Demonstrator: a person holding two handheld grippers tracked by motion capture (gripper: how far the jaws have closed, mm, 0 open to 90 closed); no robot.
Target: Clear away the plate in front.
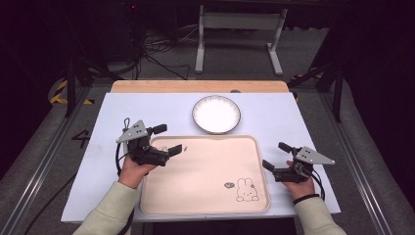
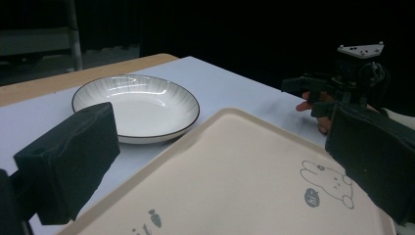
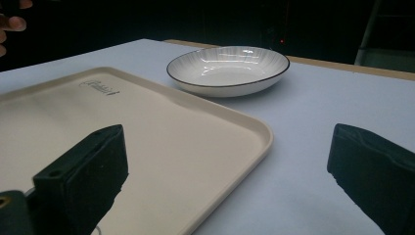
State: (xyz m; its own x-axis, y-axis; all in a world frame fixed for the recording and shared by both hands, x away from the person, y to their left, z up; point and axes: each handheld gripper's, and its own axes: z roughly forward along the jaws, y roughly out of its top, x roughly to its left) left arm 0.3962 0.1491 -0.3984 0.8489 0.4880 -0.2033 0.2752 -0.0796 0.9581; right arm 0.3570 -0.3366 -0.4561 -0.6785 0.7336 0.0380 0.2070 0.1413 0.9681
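A pale pink tray with a rabbit drawing lies at the table's near middle. Just beyond its far edge sits an empty white plate with a dark rim. My left gripper is open over the tray's far left corner, one jaw above the tray and one off it. In the left gripper view the plate and tray lie between the wide jaws. My right gripper is open beside the tray's right edge. The right gripper view shows the tray's corner and the plate ahead.
The white table top ends in a wooden strip at the far side. Beyond it, a metal desk frame and cables lie on the dark floor. The right gripper appears across the tray in the left gripper view.
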